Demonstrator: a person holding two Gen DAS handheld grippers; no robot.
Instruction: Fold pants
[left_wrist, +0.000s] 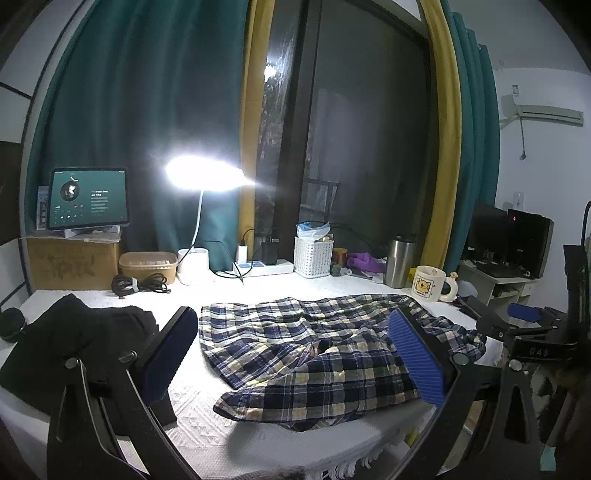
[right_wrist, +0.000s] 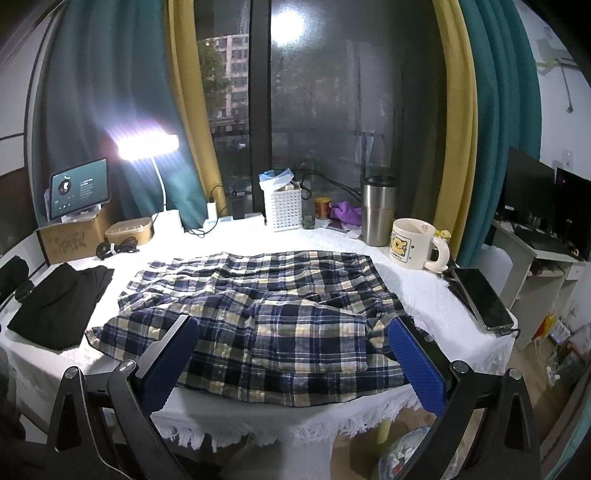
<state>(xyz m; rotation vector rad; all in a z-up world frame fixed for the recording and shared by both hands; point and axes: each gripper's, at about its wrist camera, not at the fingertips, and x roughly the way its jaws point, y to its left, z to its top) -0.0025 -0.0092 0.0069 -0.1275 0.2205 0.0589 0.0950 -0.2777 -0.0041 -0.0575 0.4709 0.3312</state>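
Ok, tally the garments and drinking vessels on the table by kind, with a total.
Plaid pants: 1
Black folded garment: 1
Steel tumbler: 1
Cartoon mug: 1
Total: 4
Both the left gripper and the right gripper are open, holding nothing.

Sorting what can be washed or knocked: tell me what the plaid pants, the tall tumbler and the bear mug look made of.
Plaid pants: thin woven cloth, probably cotton, matte and crinkled all over. Tall tumbler: brushed metal, likely stainless steel, with a soft grey sheen. Bear mug: glazed ceramic by its look, cream, glossy, thick-walled, with a printed picture.
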